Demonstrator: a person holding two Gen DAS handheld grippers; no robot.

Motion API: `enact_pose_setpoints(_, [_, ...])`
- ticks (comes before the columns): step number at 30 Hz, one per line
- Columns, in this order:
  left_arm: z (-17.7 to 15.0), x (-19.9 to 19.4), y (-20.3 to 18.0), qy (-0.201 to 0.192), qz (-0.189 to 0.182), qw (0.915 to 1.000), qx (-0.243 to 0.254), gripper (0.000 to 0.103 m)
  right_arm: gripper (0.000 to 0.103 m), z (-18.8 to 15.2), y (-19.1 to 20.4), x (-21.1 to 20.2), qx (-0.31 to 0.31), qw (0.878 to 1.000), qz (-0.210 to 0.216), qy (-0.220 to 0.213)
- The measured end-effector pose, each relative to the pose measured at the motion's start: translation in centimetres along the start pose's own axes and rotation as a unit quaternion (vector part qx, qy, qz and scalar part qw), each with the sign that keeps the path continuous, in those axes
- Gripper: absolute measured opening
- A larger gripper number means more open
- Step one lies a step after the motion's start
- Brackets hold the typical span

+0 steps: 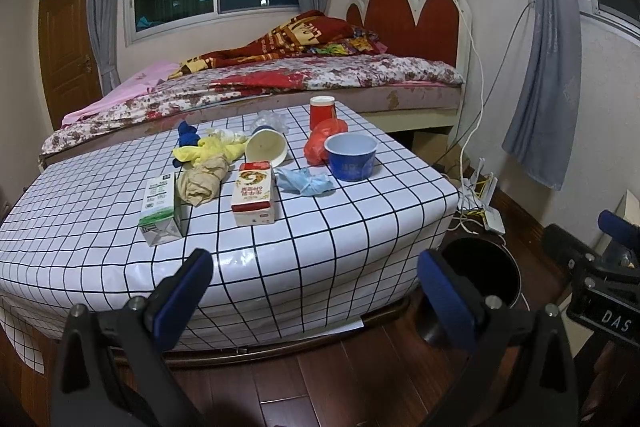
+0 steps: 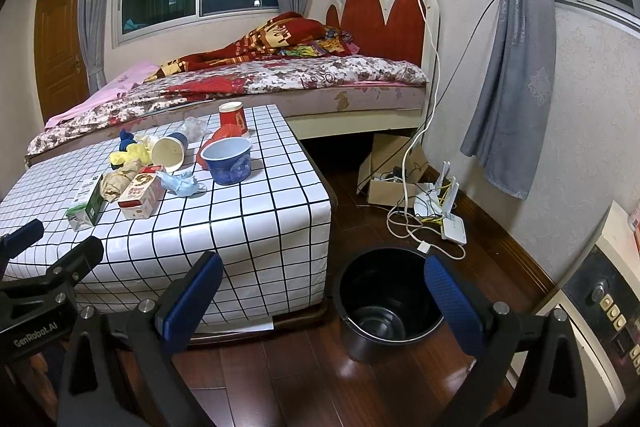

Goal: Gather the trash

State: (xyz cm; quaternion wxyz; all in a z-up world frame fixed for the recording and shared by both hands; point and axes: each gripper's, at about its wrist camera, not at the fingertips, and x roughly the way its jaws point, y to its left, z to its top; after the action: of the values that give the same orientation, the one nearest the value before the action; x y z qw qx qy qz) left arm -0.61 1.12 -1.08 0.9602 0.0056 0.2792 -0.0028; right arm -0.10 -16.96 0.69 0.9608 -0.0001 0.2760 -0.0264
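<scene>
A bedroom holds a low table (image 1: 100, 195) with a shiny white checked cover. Trash sits in a pile on top: a round blue bowl (image 1: 351, 157), a tipped paper cup (image 1: 266, 146), two boxy cartons (image 1: 254, 199), and crumpled soft wrappers. At 4 o'clock from the pile, a round black bucket (image 2: 386, 303) stands on the wood floor. The left gripper (image 1: 316, 291) and right gripper (image 2: 324, 303) are both spread wide and hold nothing.

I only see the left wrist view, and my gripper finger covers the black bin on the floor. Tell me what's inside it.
Observer: The round black plastic bin shows a bare bottom, with nothing in it.
Operator: Report what stands to its right.
Observer: A white appliance with a knob and buttons, beside the bin.
Operator: Give me the right gripper's state.
Observer: The right gripper is open and holds nothing.
</scene>
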Motion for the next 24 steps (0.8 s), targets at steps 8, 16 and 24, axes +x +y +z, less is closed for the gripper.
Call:
enact_pose_setpoints(8, [-0.05,0.04,0.00,0.000,0.000,1.0000,0.000,0.102,0.102,0.01,-0.13,0.04,0.000,1.000,0.000,0.000])
enact_pose_setpoints(16, [-0.18,0.12,-0.19,0.003,0.001,1.0000,0.003,0.102,0.102,-0.05,-0.04,0.28,0.000,1.000,0.000,0.000])
enact_pose_setpoints(24, [-0.07,0.11,-0.23,0.002,0.001,1.0000,0.002,0.102,0.102,-0.05,0.15,0.35,0.000,1.000,0.001,0.000])
